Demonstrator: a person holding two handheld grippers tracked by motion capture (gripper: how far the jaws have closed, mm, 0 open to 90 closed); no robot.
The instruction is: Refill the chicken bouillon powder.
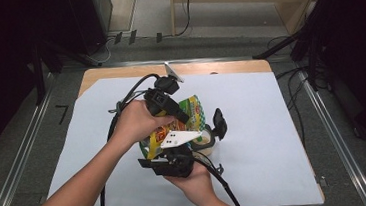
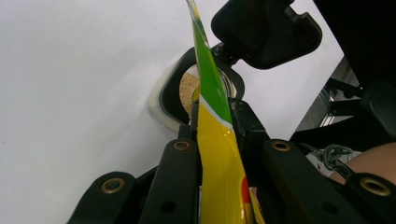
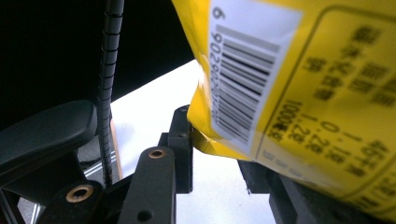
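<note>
A yellow and green snack bag (image 1: 191,110) hangs tilted over the middle of the table between my two grippers. My left gripper (image 1: 182,117) comes in from the upper left and is shut on the bag's green upper edge (image 2: 212,79), its jaws pinching the foil (image 2: 212,116). From the near side, my right gripper (image 1: 163,152) is shut on the bag's lower corner by the barcode (image 3: 243,79), with one fingertip (image 3: 182,135) against the foil. Under the bag stands a pale container (image 1: 205,140) holding brownish grains (image 2: 187,88), its black lid (image 2: 266,32) flipped open.
A white sheet (image 1: 273,125) covers the wooden table (image 1: 228,67), bare to the right and left of the hands. Black cables (image 1: 121,108) trail from the grippers. Metal rails (image 1: 334,135) run along the floor on both sides, and dark stands lie beyond.
</note>
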